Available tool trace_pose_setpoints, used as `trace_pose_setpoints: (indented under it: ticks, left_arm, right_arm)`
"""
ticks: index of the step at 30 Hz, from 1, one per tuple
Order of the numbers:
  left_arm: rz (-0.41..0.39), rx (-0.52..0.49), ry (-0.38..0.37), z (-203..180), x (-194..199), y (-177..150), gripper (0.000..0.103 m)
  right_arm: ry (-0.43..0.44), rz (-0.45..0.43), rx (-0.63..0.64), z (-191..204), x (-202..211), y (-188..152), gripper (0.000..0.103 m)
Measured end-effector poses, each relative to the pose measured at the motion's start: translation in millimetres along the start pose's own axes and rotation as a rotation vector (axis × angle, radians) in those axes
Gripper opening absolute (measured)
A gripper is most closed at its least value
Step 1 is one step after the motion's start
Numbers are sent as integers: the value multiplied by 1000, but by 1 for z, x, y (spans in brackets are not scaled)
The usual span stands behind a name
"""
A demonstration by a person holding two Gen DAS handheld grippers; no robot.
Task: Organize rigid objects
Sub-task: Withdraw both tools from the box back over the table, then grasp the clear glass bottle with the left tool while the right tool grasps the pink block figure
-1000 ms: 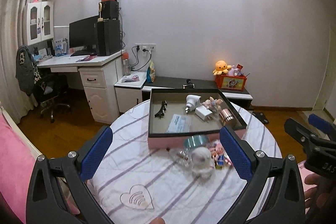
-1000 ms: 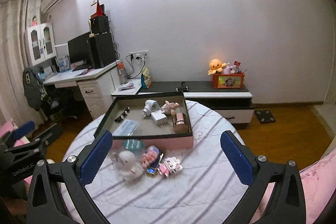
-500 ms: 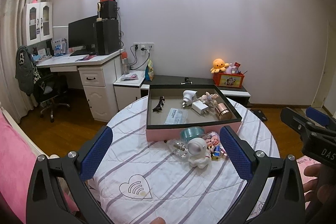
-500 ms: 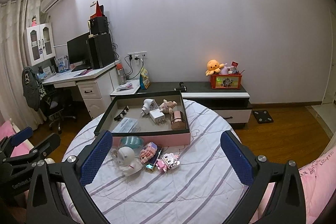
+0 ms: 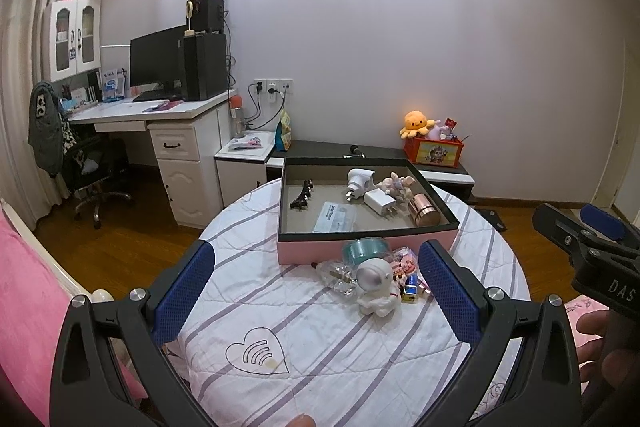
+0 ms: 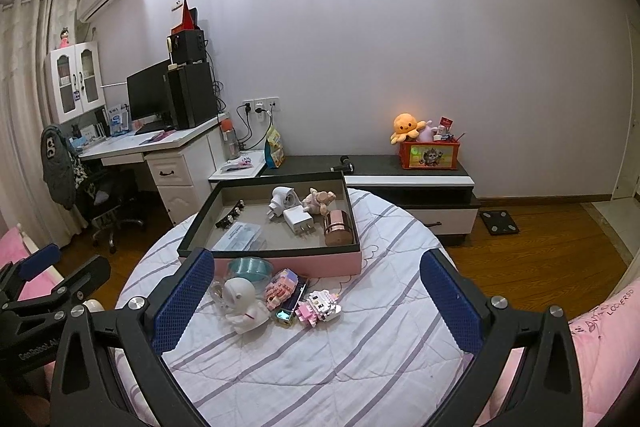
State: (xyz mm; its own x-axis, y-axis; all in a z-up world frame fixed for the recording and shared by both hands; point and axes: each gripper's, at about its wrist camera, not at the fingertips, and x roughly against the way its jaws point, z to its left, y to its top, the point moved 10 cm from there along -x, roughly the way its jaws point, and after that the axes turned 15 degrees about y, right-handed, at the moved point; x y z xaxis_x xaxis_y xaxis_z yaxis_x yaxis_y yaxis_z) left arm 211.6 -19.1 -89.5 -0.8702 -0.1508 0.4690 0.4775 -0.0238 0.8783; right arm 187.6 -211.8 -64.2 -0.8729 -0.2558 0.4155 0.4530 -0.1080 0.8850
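Note:
A pink box with a black rim stands on the round striped table. Inside lie white chargers, a copper tin, a black clip and a packet. In front of the box sit a white astronaut figure, a teal tape roll, a glass piece and small block toys. My left gripper and my right gripper hover open above the near table edge, holding nothing.
A white desk with monitor and speakers and an office chair stand at left. A low black-and-white cabinet with a red toy box runs along the wall. Pink bedding flanks the table.
Both grippers have pulled back and risen from the table, so the box and toys look smaller and farther. Both stay open.

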Motion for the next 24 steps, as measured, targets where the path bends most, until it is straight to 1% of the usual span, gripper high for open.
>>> trace_pose_setpoints:
  ticks: [17, 20, 24]
  left_arm:
    - [12, 5, 0, -1, -11, -1, 103]
    - [30, 1, 3, -1, -19, -8, 103]
    - [72, -7, 1, -7, -37, -24, 103]
  right_arm:
    - [-4, 20, -9, -7, -4, -6, 103]
    - [-7, 30, -16, -10, -10, -6, 103]
    - [-15, 70, -38, -23, -22, -18, 103]
